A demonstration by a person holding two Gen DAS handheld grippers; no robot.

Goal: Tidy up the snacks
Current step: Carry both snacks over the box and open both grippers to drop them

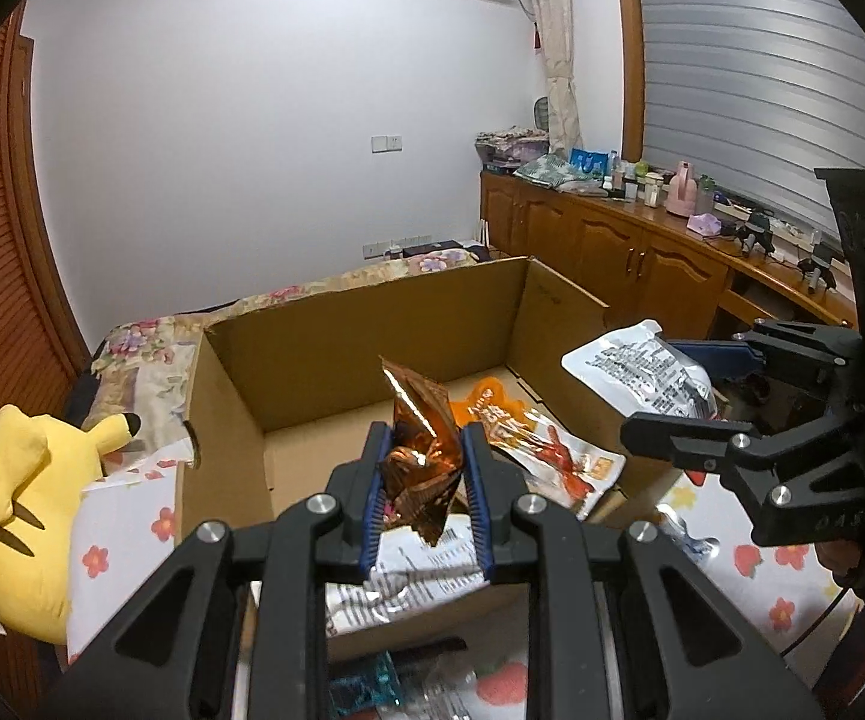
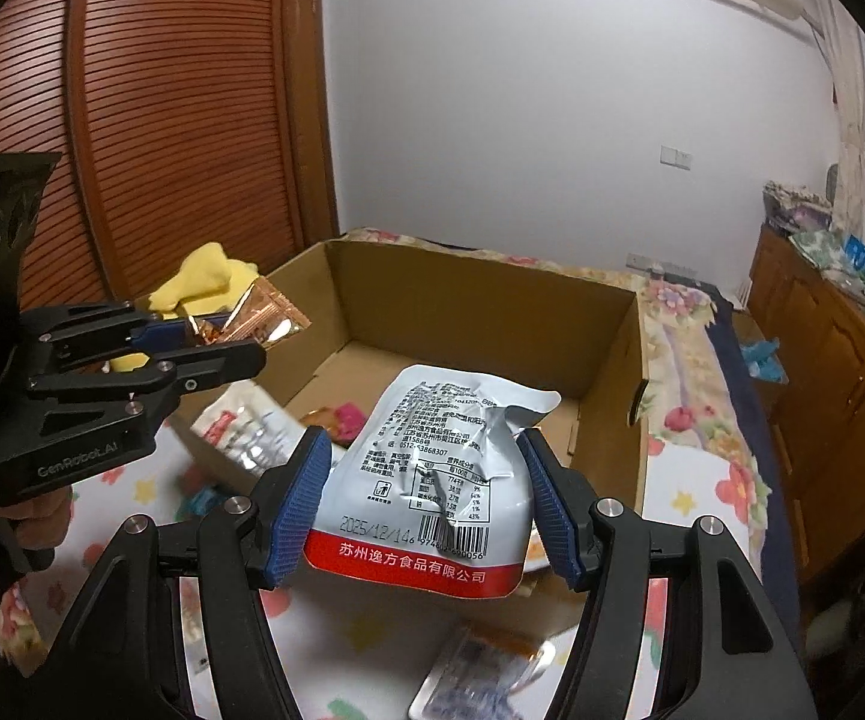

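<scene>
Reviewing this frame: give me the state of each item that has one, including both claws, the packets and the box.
left claw: shut on the copper foil packet, held above the box.
right claw: shut on the white printed pouch, held above the box.
cardboard box: open at the top, snacks inside.
orange snack packet: lying flat in the box.
yellow plush toy: lying beside the box.

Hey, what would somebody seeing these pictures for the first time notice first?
Probably the two pinched packets: the left gripper squeezes a shiny copper snack packet, the right gripper a white pouch with a red bottom band. Both hang over the open cardboard box; a yellow plush toy lies left of it.
</scene>
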